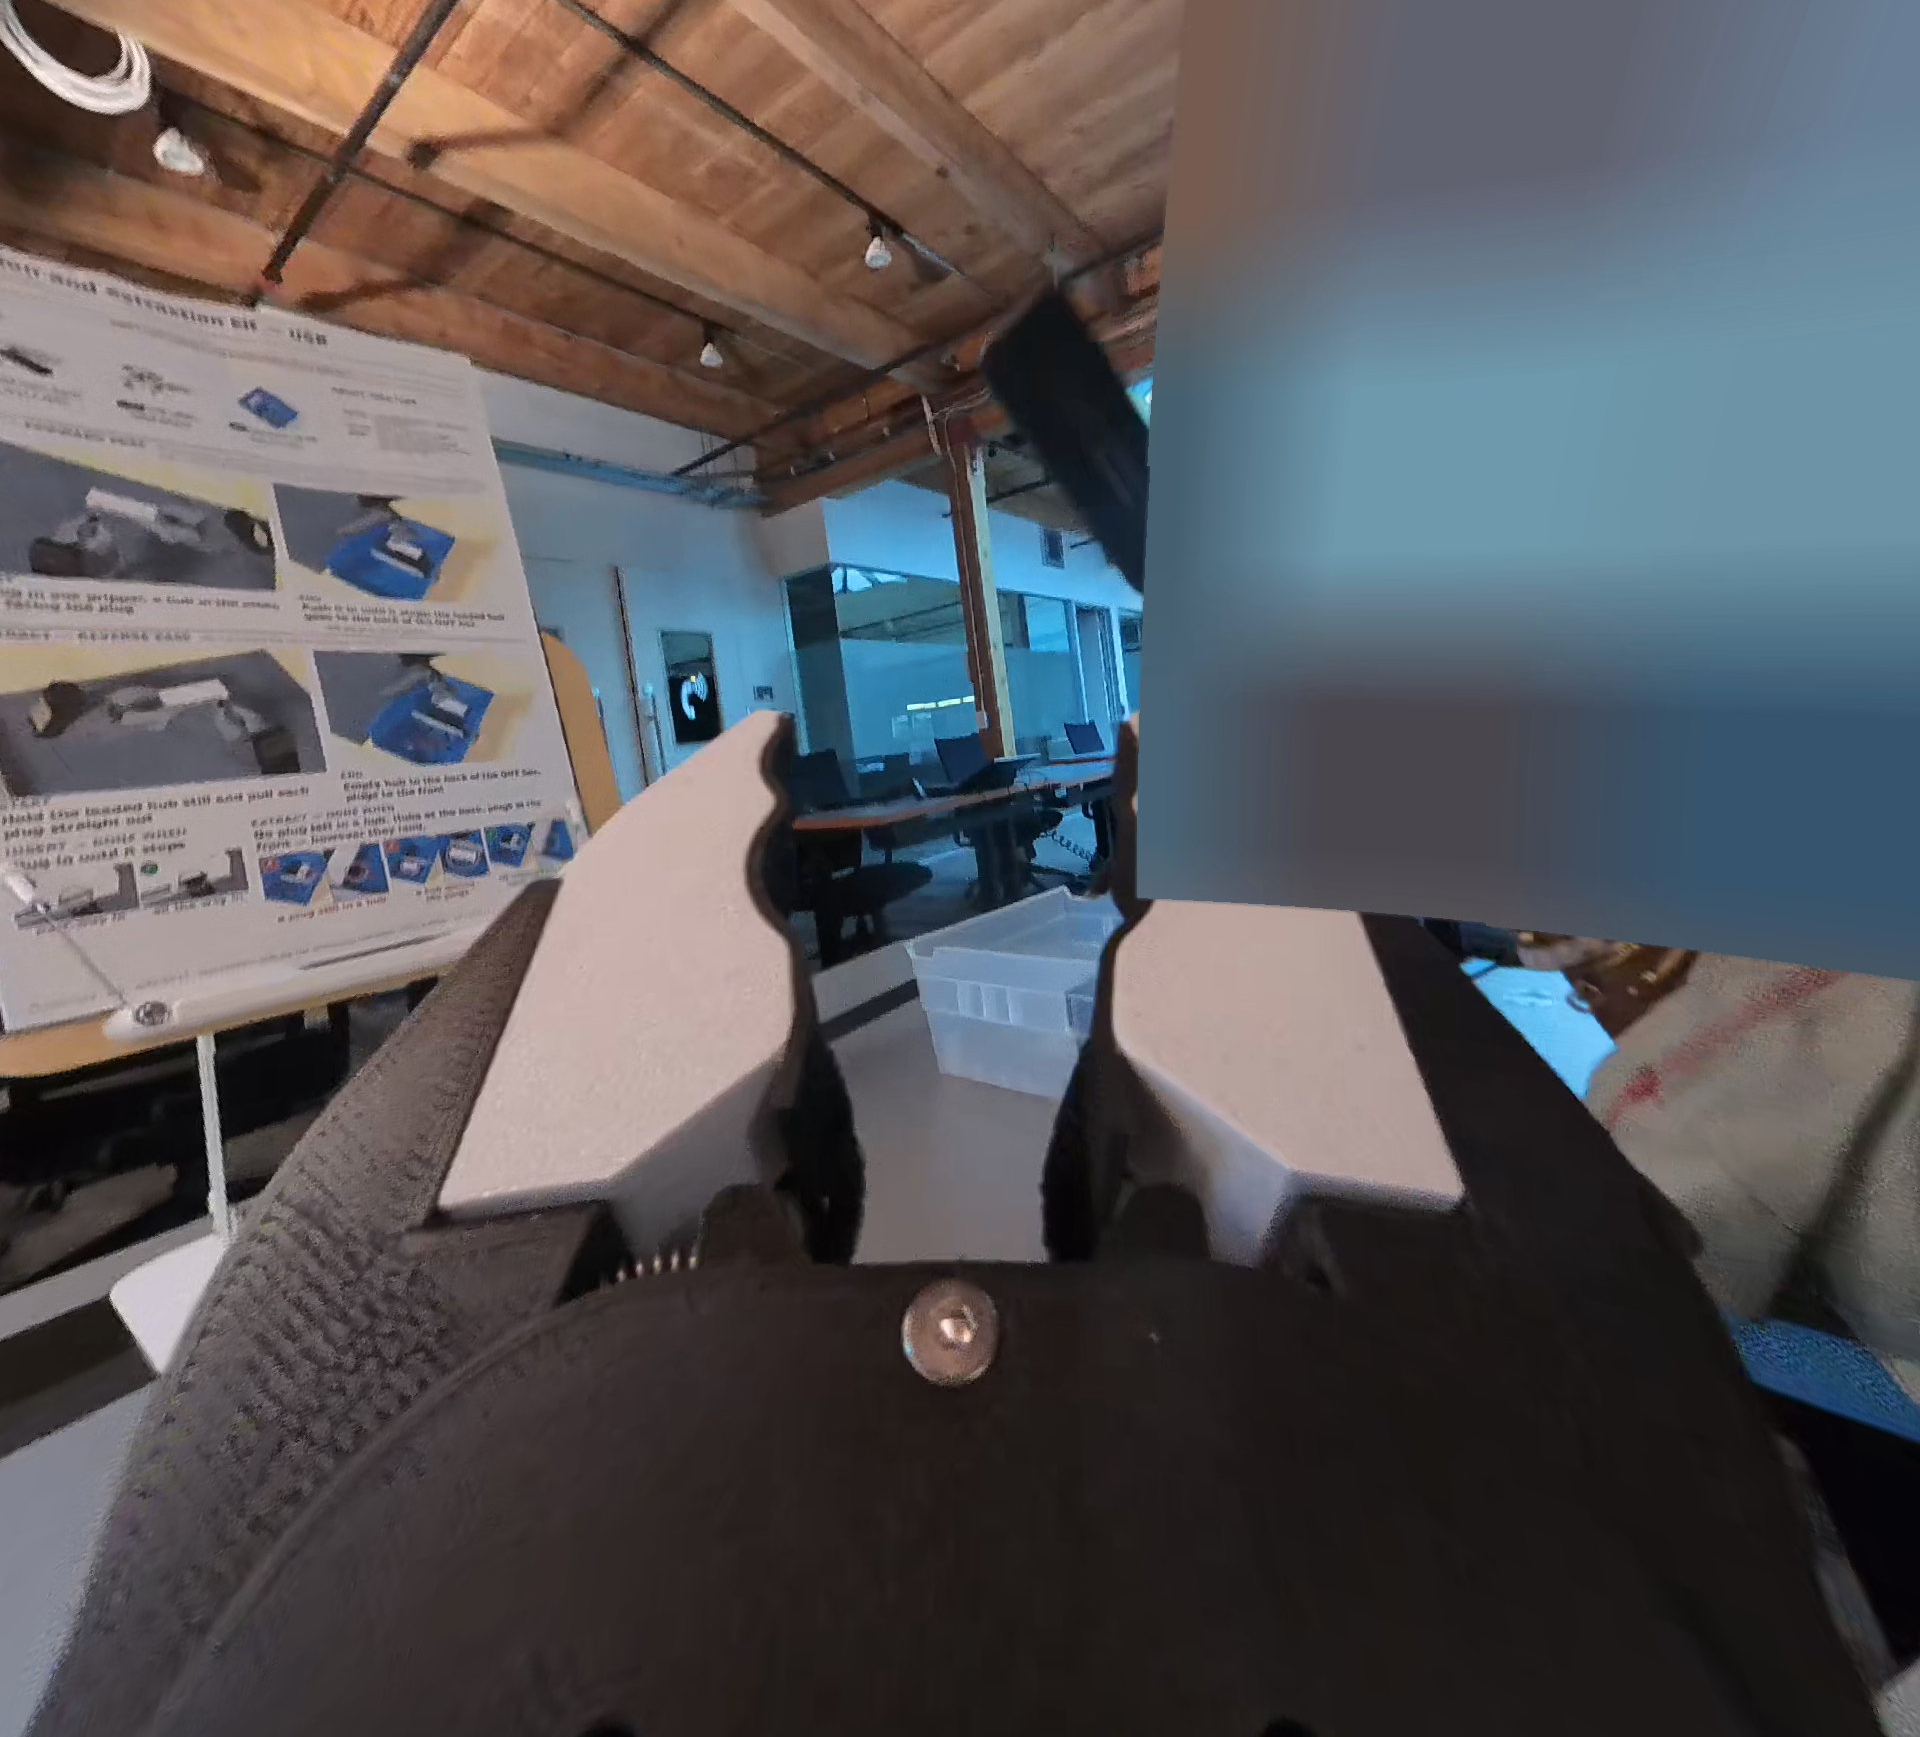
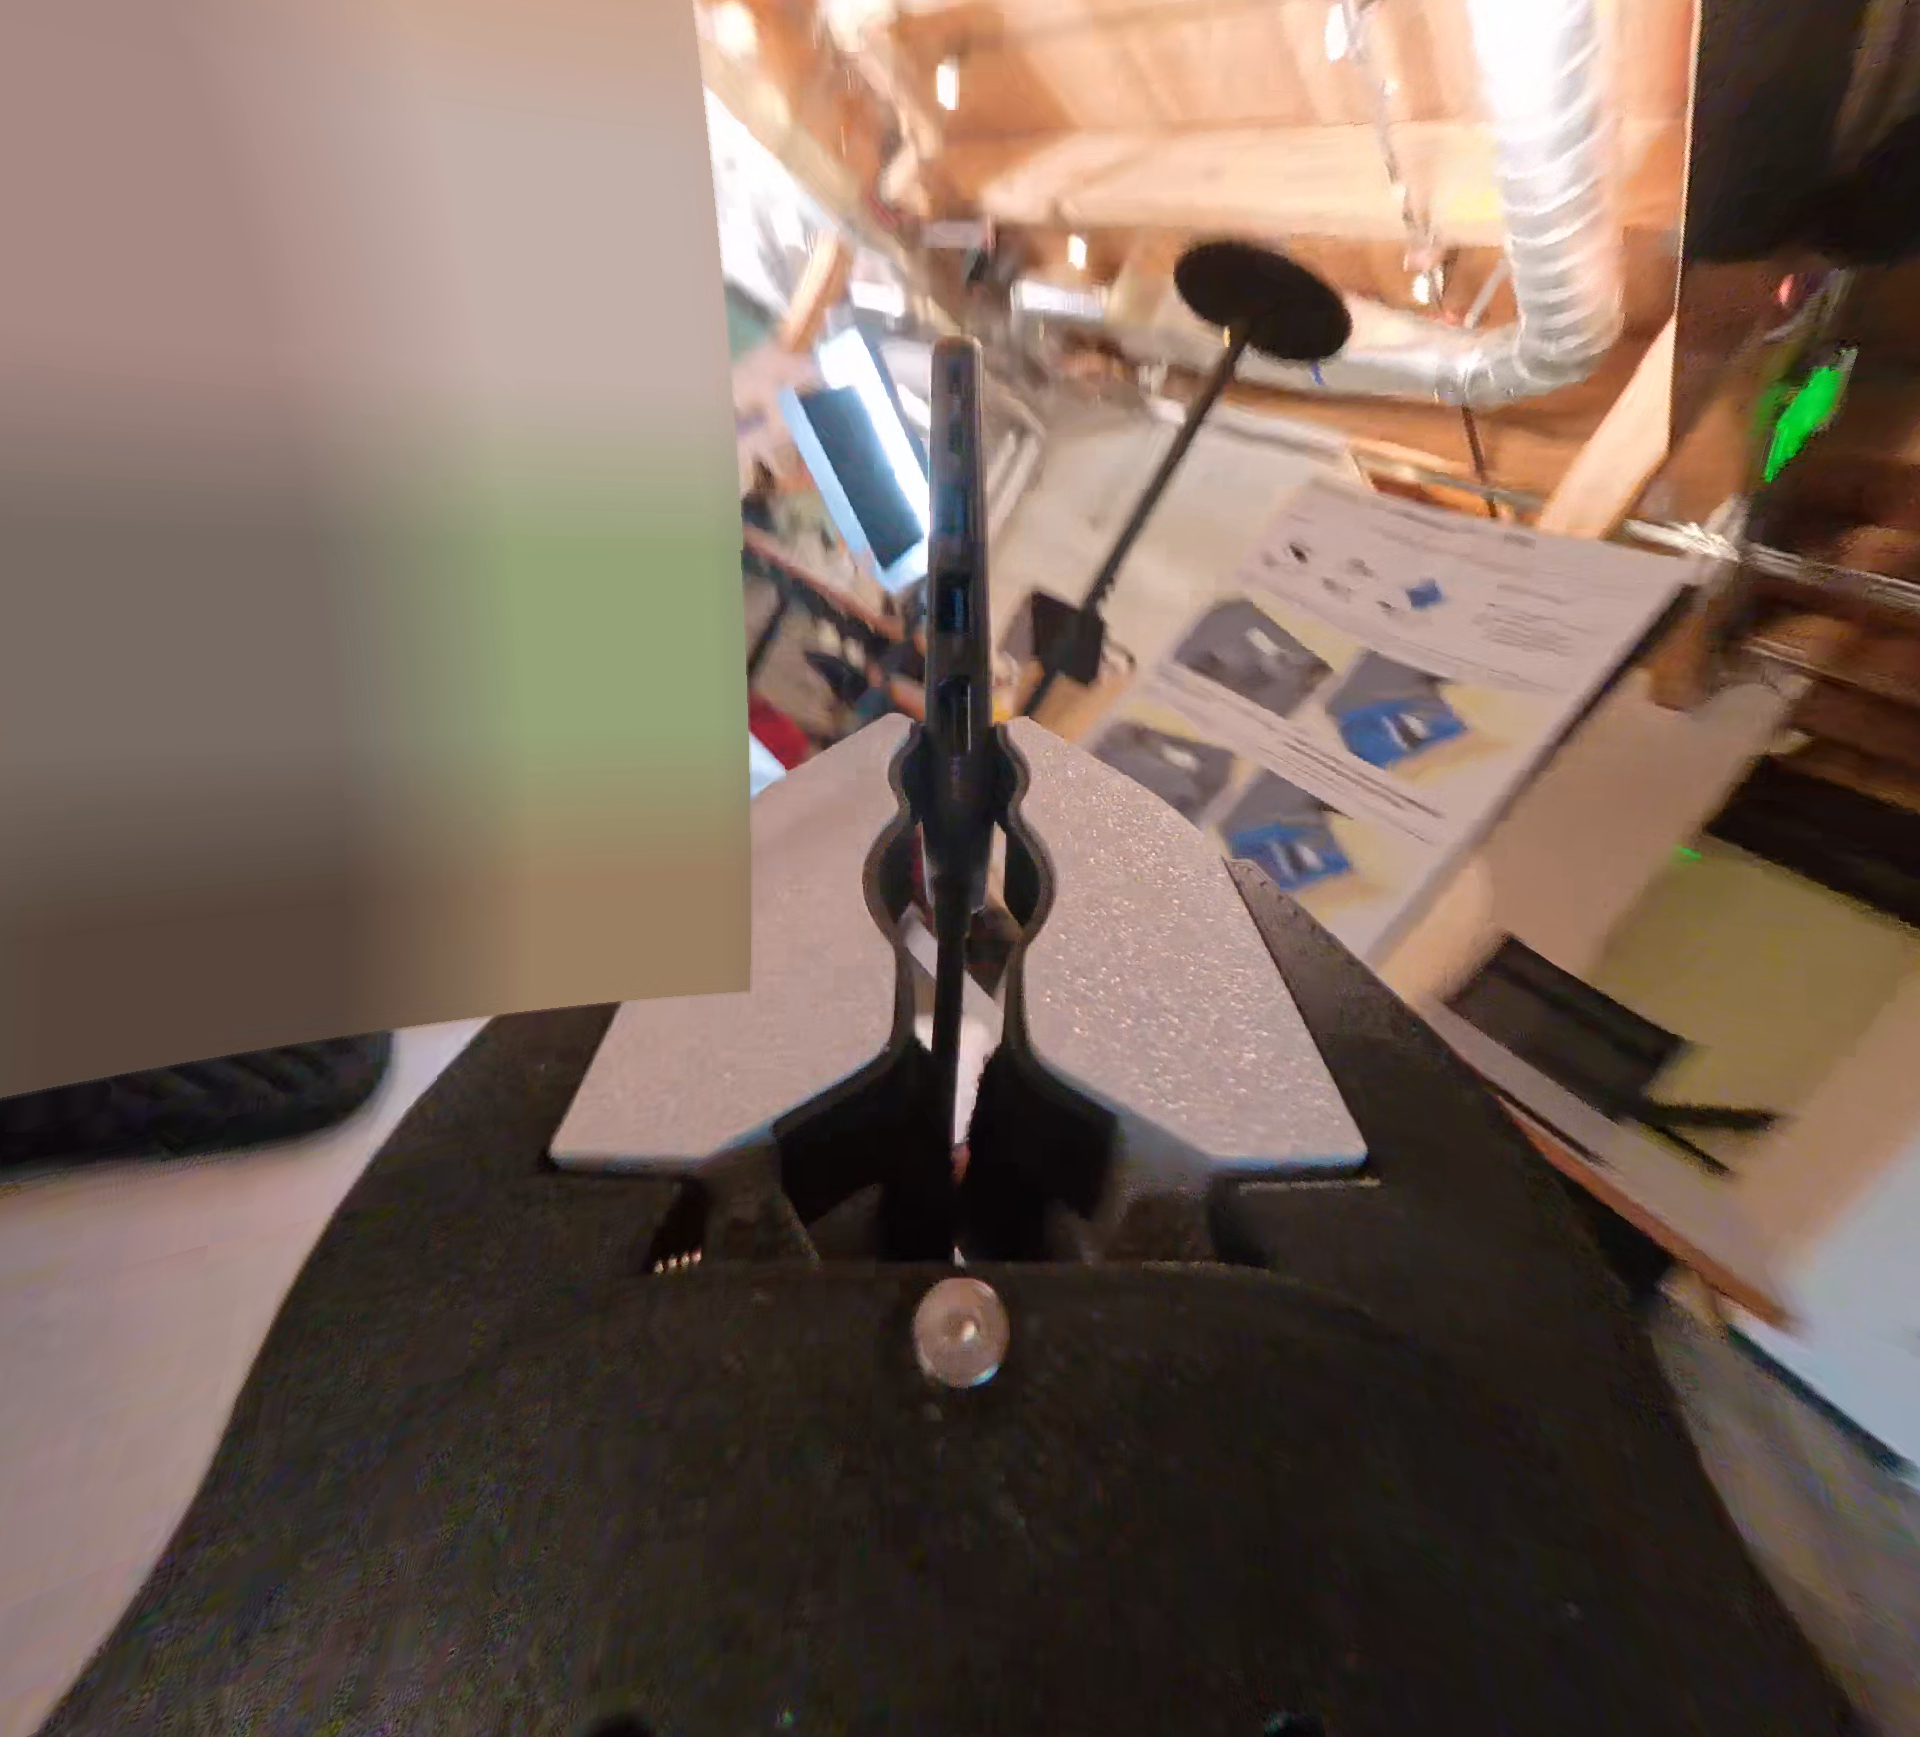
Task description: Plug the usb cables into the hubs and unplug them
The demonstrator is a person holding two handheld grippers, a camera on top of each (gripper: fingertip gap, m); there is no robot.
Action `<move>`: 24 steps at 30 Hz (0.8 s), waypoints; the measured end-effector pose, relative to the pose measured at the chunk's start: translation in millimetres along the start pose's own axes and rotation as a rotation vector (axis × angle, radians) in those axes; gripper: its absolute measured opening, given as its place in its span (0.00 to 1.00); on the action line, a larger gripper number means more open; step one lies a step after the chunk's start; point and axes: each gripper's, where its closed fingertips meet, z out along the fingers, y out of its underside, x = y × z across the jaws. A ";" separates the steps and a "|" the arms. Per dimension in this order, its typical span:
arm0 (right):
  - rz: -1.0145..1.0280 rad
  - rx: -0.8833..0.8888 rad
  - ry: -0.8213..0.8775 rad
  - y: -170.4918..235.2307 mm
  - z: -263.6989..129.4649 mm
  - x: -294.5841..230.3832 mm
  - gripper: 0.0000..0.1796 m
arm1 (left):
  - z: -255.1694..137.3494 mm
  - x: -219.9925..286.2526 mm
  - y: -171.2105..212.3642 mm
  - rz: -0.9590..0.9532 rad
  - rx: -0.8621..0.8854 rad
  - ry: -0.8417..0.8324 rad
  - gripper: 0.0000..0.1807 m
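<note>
Hub (image 2: 954,565) stands upright, clamped between right gripper (image 2: 956,737) jaws.

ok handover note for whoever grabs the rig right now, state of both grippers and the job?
Left gripper: jaws open, empty, raised toward the room; a clear plastic bin sits on the table beyond it.
Right gripper: jaws shut on a dark USB hub, held on edge, its visible ports empty.
No cable in either view.
Done: hub picked up.
Left: fetch a cable with the left, plug in, unplug.
</note>
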 end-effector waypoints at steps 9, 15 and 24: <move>0.044 -0.104 0.000 65.2 -51.2 112.9 0.07 | -2.5 -16.8 -3.7 -0.014 0.030 -0.096 0.47; 0.185 -0.326 0.067 165.7 -98.3 141.6 0.07 | -7.4 -8.7 -11.9 -0.021 0.046 -0.028 0.28; 0.166 -0.855 0.111 261.1 -143.6 135.9 0.08 | -6.5 -17.5 -12.0 -0.014 0.076 -0.085 0.31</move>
